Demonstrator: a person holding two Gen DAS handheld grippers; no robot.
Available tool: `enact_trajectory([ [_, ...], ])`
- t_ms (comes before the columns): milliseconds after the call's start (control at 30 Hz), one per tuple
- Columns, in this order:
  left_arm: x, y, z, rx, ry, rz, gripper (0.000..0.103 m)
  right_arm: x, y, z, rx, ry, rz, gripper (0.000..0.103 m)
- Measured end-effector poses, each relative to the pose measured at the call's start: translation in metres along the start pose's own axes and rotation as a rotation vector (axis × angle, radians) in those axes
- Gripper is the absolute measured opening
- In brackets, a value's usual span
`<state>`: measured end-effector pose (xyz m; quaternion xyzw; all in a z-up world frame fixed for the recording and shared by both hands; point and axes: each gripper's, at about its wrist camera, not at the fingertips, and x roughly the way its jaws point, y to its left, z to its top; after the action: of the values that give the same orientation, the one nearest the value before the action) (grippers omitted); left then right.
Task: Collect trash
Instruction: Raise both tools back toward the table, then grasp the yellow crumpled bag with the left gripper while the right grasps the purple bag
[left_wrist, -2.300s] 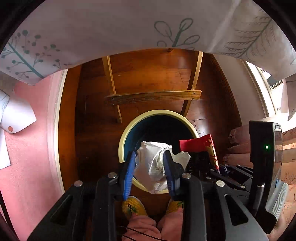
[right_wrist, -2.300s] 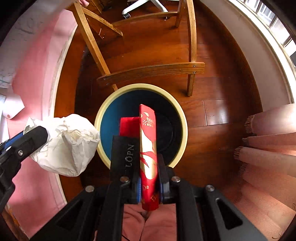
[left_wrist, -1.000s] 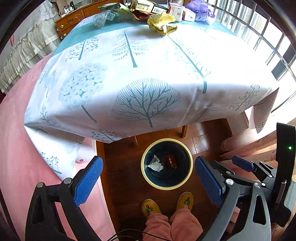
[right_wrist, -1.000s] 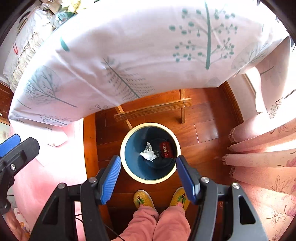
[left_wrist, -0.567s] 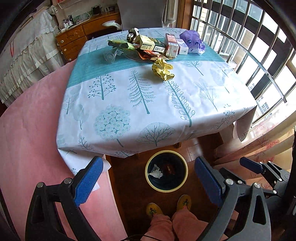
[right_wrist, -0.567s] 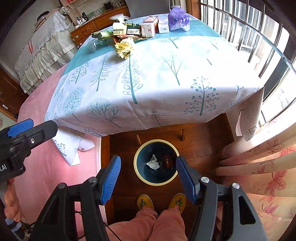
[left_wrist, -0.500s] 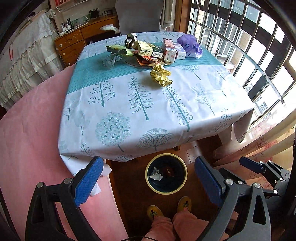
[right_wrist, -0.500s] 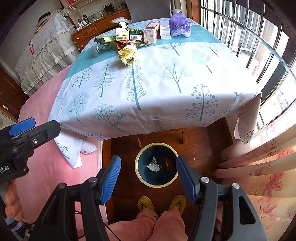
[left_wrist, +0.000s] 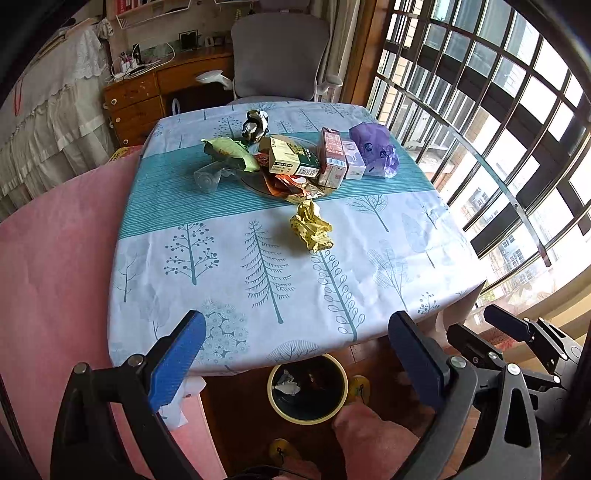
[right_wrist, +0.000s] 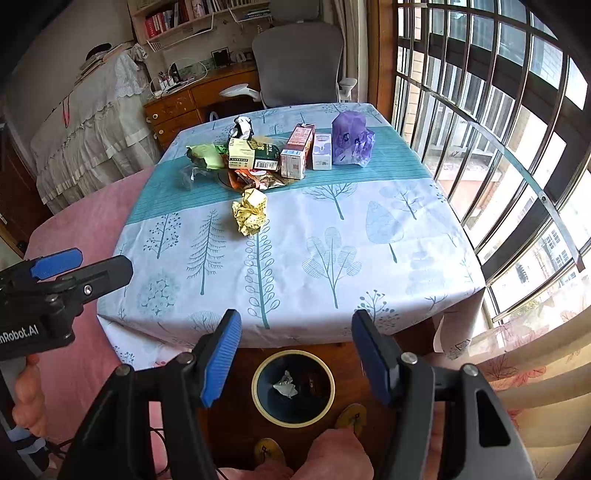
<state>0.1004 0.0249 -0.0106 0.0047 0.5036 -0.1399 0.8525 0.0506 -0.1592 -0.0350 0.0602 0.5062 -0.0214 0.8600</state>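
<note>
A pile of trash lies at the far side of the table: a yellow crumpled wrapper (left_wrist: 311, 228) (right_wrist: 250, 211) nearest me, small cartons (left_wrist: 334, 158) (right_wrist: 295, 151), a green wrapper (left_wrist: 229, 152) and a purple bag (left_wrist: 375, 149) (right_wrist: 350, 138). On the floor below the table's near edge stands a round bin (left_wrist: 307, 387) (right_wrist: 293, 387) holding a white paper ball (right_wrist: 285, 384) and a red packet. My left gripper (left_wrist: 295, 356) hangs open and empty above the bin. My right gripper (right_wrist: 295, 356) is likewise open and empty.
The table wears a tree-print cloth (left_wrist: 266, 266) that drapes over its edges. A grey office chair (left_wrist: 279, 57) and a wooden desk (left_wrist: 147, 96) stand behind it. Barred windows (left_wrist: 498, 122) run along the right. A person's knee and yellow slippers (right_wrist: 352, 413) are by the bin.
Both grippers rose from beside the bin to above table height and tilted up. The tabletop and its trash pile came into view, and the bin shrank to the bottom.
</note>
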Motion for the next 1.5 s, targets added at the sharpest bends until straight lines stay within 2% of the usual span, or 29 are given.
enact_trajectory([
  [67,0.013,0.001,0.012,-0.023,0.007,0.004,0.098,0.013,-0.012,0.015,0.01,0.01,0.015,0.062],
  [167,0.039,0.0,0.032,-0.065,0.026,0.006,0.098,0.034,-0.031,0.043,0.017,0.014,0.041,0.056],
  [300,0.081,-0.002,0.066,-0.145,0.067,0.019,0.091,0.067,-0.058,0.092,-0.006,0.032,0.087,0.056],
  [367,0.105,-0.003,0.081,-0.19,0.104,0.032,0.091,0.085,-0.072,0.117,-0.014,0.053,0.105,0.056],
  [500,0.151,-0.009,0.102,-0.237,0.164,0.084,0.084,0.118,-0.098,0.162,-0.05,0.076,0.133,0.056],
  [700,0.207,-0.009,0.109,-0.32,0.262,0.145,0.078,0.175,-0.136,0.215,-0.041,0.12,0.164,0.056],
  [833,0.232,-0.01,0.11,-0.337,0.303,0.17,0.074,0.211,-0.149,0.243,-0.01,0.15,0.185,0.056],
  [967,0.254,-0.013,0.107,-0.353,0.352,0.173,0.056,0.245,-0.155,0.26,0.015,0.187,0.196,0.056],
  [1100,0.26,-0.019,0.11,-0.346,0.342,0.202,0.05,0.271,-0.156,0.268,0.029,0.228,0.203,0.056],
  [1233,0.265,-0.027,0.114,-0.327,0.343,0.228,0.046,0.291,-0.151,0.268,0.031,0.283,0.215,0.034],
  [1500,0.254,-0.032,0.116,-0.337,0.332,0.21,0.041,0.283,-0.155,0.26,0.02,0.255,0.217,0.013],
])
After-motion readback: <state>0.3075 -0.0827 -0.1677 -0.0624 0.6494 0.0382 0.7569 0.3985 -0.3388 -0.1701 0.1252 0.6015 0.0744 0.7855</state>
